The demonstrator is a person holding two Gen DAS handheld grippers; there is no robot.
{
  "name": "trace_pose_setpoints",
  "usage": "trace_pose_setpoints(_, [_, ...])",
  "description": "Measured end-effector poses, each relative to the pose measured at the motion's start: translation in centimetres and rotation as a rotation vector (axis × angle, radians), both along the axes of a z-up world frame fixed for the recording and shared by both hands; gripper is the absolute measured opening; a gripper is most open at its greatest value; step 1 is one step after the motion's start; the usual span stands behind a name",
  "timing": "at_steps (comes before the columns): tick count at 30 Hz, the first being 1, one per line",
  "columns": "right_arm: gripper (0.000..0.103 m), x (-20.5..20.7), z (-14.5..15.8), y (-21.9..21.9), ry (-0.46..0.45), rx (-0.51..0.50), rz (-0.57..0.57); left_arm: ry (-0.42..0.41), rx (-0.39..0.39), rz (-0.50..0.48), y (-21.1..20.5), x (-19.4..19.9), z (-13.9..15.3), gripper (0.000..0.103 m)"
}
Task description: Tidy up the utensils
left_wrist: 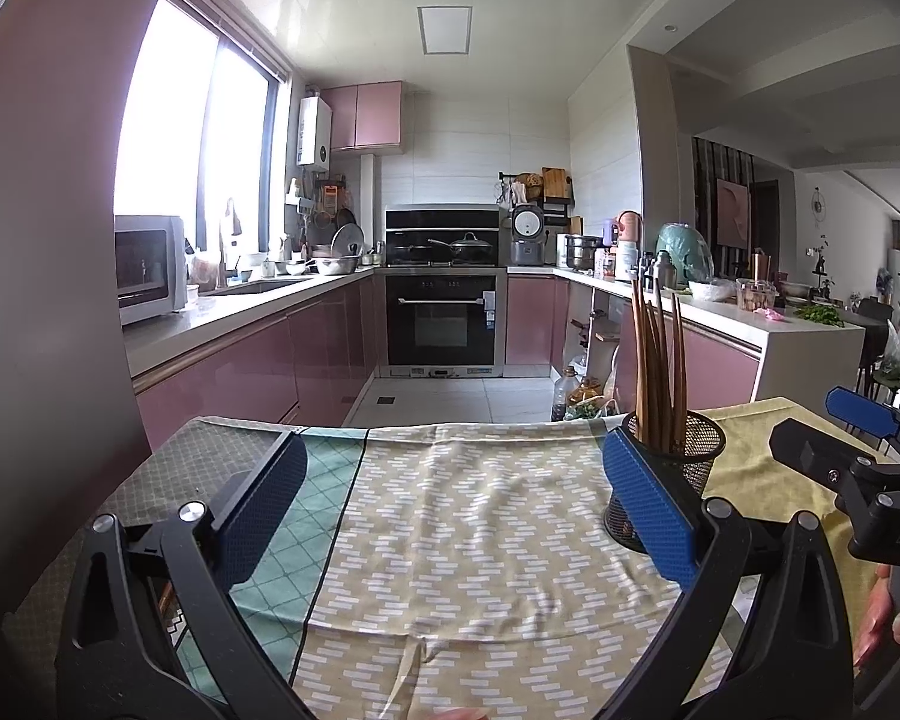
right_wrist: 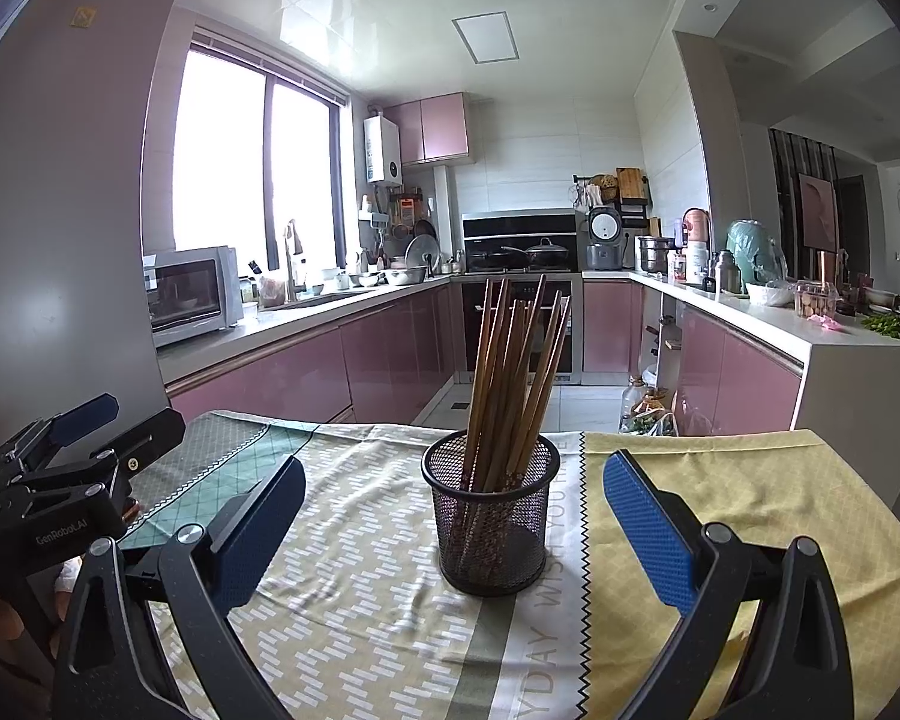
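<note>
Round black mesh cup holding slender wooden chopsticks, upright on patterned cloth; left gripper and right gripper spread, empty. Printed cloth lettering legible in right view only.

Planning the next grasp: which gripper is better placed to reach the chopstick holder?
Right gripper: open, with the holder centred between its fingers. The left gripper faces bare cloth, holder off to its right.

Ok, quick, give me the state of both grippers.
Left gripper: open, holding nothing.
Right gripper: open, holding nothing; the mesh cup of chopsticks stands on the table ahead of its fingers.
</note>
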State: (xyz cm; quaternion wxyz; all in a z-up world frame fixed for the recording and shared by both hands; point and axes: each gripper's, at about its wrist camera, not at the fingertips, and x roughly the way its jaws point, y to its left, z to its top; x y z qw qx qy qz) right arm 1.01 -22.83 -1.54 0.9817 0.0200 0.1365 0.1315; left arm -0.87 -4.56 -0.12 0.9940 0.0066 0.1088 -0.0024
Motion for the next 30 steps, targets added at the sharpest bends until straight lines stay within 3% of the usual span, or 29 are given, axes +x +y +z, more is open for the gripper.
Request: trace_pose_setpoints(30, [0.096, 0.09, 0.08, -0.05, 0.001, 0.003, 0.000, -0.001, 0.008, 0.005, -0.10, -0.02, -0.01, 0.097])
